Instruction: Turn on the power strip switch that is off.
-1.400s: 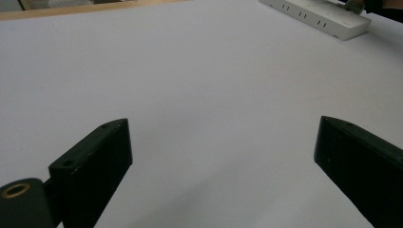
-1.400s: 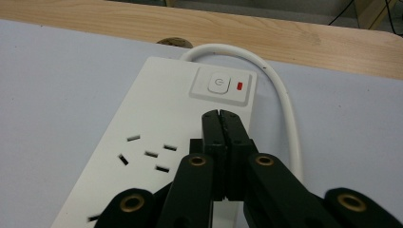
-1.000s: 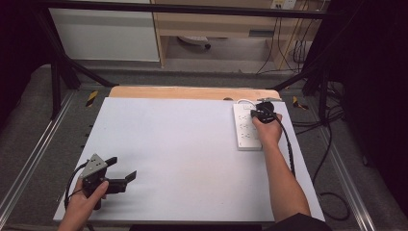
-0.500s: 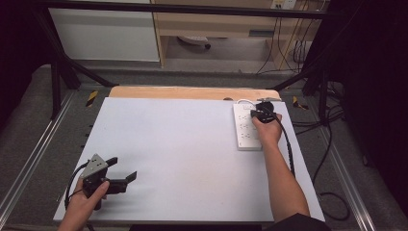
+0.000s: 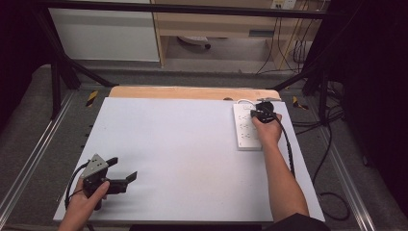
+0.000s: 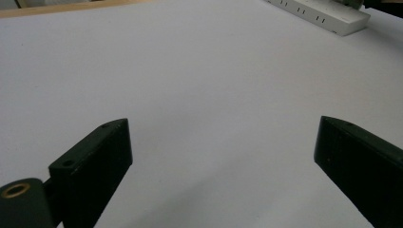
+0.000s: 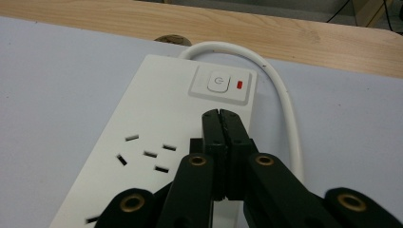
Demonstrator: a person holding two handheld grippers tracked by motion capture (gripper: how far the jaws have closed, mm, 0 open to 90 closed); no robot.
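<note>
A: Where was the power strip (image 5: 248, 126) at that point?

B: It lay flat at the far right of the white tabletop (image 5: 183, 144), with its long axis running from the person's side toward the wooden strip (image 5: 192, 92) at the far edge. Its power button (image 7: 217, 80) sat at the far end, with a small red light (image 7: 239, 85) just beside it, and the white cord (image 7: 280, 90) looped out from that end and back along the strip's side.

A: And the right hand-held gripper (image 7: 222, 115)?

B: Its jaws were pressed together, holding nothing, and their tips hung over the strip's far end, just short of the button. The button lay straight ahead of the tips, along the strip's long axis. Whether the tips touched the casing could not be told.

A: So what did the coming move turn on?

B: Probably a short push forward and down onto the button; the closed tips looked suited to pressing it. Drifting sideways would likely have put them on the red light or the cord instead.

A: What about the left hand-held gripper (image 5: 118, 175)?

B: It was at the near left corner of the tabletop, jaws wide apart with only bare surface between them, well apart from the strip. The right hand (image 5: 266, 130) was plainly the nearer one.
</note>
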